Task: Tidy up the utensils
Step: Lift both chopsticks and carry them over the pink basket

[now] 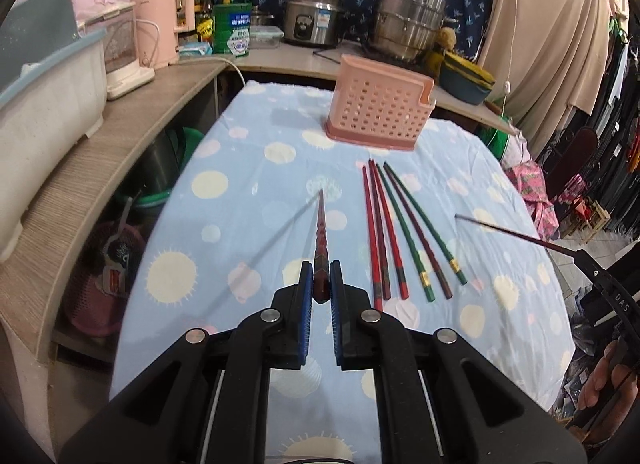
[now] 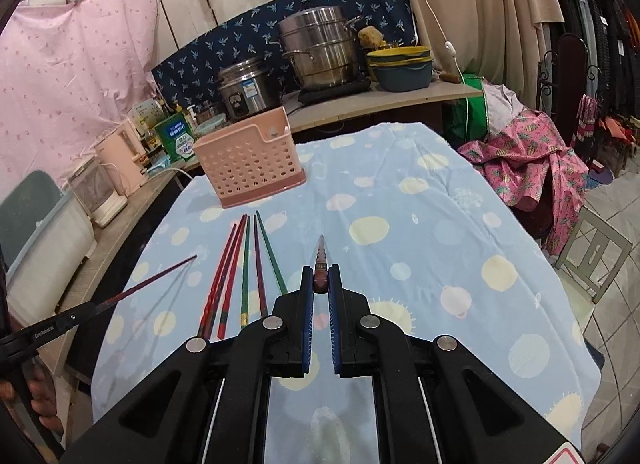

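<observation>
Left gripper point(image 1: 322, 278): I see its blue-padded jaws clamped on the thick end of a dark red chopstick point(image 1: 321, 240); in the left wrist view the stick runs straight forward from between the pads, its tip raised over the cloth and casting a thin shadow to the left.

Right gripper point(image 2: 321, 280): I see its jaws likewise pressed onto a second dark red chopstick point(image 2: 321, 264), gripped at the butt, with the point reaching forward over the cloth.

Cross-view: from the left camera, the right gripper's stick enters from the right edge, tip pointing left, right of the loose sticks. From the right camera, the left gripper's stick comes in from the lower left, tip just left of the loose sticks.

Loose chopsticks point(image 1: 404, 232): six lie side by side on the cloth between the two held sticks, three red and black, two green with gold bands, one dark maroon, tips pointing toward the holder. They lie just right of my left claw and just left of my right claw, touching neither.

Utensil holder point(image 1: 380, 104): pink, perforated, upright on the far part of the table, beyond the tips of the loose sticks and well apart from both claws.

Tablecloth point(image 1: 240, 168): light blue with pale circles and suns.

Counter behind: a steel stockpot point(image 2: 320, 50) and a rice cooker point(image 2: 248, 88).
</observation>
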Available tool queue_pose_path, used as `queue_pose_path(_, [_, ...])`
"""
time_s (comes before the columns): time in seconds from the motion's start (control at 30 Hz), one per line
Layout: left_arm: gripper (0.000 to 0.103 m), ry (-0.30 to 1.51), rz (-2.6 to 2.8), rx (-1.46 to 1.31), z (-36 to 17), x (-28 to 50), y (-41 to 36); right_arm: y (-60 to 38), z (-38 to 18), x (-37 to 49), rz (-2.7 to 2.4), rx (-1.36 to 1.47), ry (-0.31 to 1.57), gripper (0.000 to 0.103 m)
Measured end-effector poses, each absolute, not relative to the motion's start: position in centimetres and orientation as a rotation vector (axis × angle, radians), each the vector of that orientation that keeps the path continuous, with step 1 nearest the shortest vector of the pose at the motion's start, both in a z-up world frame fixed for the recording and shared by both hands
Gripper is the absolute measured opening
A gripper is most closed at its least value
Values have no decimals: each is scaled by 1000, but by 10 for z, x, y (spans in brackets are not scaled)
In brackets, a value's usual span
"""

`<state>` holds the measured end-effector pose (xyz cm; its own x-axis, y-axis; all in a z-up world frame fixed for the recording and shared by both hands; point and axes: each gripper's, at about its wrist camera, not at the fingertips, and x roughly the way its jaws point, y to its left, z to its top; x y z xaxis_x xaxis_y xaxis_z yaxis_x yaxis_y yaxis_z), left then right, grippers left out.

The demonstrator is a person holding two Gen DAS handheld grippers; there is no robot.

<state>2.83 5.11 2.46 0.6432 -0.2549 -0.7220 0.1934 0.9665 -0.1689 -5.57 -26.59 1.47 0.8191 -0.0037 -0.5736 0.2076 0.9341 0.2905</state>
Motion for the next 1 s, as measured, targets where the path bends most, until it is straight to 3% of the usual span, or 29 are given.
queue_pose_path(0.4, [7,700,-259,-85,81,38,55,-274,62,-54,-104,371,495,7])
queue_pose_path(1.0, [7,592,-288,-61,126,90,28,-271,100,-7,-87,333,407,7])
